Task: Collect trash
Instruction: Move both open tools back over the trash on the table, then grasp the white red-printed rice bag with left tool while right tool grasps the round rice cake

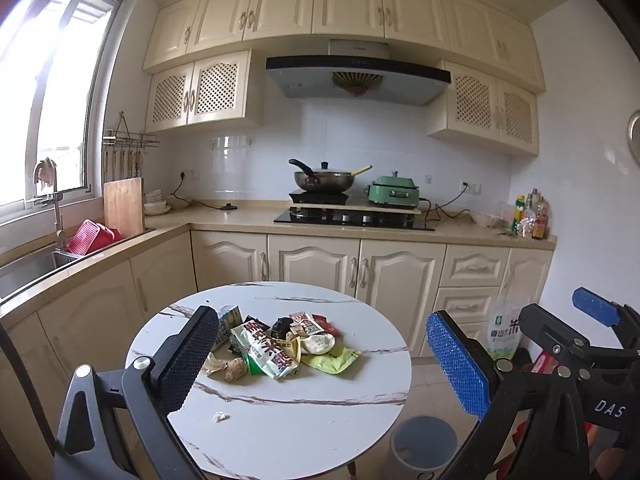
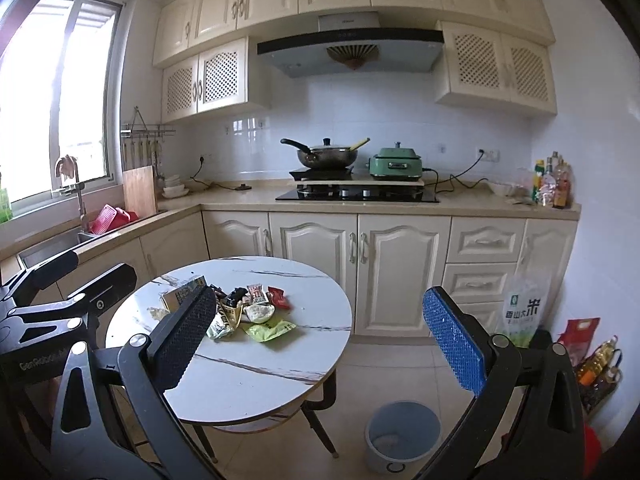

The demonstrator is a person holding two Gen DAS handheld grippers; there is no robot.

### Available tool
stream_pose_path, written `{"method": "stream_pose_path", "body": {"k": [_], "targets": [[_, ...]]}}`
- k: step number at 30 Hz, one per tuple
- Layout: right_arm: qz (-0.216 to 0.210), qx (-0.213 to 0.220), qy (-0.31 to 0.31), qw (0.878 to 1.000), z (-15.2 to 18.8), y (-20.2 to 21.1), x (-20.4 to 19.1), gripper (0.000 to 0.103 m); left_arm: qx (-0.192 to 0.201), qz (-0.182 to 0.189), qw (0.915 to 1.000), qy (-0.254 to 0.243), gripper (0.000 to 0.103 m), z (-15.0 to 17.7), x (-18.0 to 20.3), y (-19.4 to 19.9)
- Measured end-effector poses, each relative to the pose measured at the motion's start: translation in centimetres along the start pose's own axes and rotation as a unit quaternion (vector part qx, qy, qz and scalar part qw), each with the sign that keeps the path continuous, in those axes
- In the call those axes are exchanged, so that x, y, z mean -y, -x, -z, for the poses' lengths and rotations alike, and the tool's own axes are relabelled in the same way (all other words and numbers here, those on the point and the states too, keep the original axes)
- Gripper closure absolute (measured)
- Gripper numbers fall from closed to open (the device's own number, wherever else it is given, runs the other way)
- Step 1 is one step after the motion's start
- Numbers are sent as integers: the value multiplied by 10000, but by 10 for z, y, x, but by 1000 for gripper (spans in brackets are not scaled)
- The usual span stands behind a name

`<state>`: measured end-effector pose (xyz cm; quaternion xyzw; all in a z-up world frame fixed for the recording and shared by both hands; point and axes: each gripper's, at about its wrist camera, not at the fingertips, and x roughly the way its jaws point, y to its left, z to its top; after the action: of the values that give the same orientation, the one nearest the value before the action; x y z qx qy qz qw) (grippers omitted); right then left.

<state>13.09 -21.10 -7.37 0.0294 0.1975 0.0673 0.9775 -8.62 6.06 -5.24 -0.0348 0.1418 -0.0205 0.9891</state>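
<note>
A pile of trash [image 1: 280, 340] lies on a round white marble table [image 1: 304, 412]: snack wrappers, a green and white packet, a yellow-green packet, a small carton, food scraps. A small white crumb [image 1: 219, 416] lies nearer me. The pile also shows in the right wrist view [image 2: 244, 312]. A grey trash bin [image 2: 402, 436] stands on the floor right of the table; it also shows in the left wrist view [image 1: 424, 446]. My left gripper [image 1: 320, 364] is open and empty, above the table's near side. My right gripper [image 2: 320, 340] is open and empty, right of the left one.
Kitchen counter [image 1: 240, 220] with stove, wok and green cooker runs along the back. A sink [image 1: 28, 268] is at the left. A rice bag [image 2: 520, 312] and oil bottles [image 2: 596, 364] stand on the floor at the right. The table has dark legs [image 2: 320, 428].
</note>
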Motion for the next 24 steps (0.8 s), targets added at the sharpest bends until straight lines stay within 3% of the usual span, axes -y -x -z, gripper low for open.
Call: {"method": "stream_pose_path", "body": {"k": [6, 12, 18, 24], "targets": [[25, -201, -71, 9998, 5, -25, 7, 0, -274, -81, 9996, -31, 1, -15, -12, -36], [18, -594, -76, 9982, 16, -76, 11, 0, -692, -487, 9957, 372, 1, -30, -68, -87], [-236, -1220, 110, 9922, 35, -152, -1, 0, -1320, -935, 9844, 693, 1, -27, -114, -149], [-433, -1587, 366, 9857, 52, -221, -23, 0, -2063, -734, 9719, 865, 1, -30, -116, -232]]}}
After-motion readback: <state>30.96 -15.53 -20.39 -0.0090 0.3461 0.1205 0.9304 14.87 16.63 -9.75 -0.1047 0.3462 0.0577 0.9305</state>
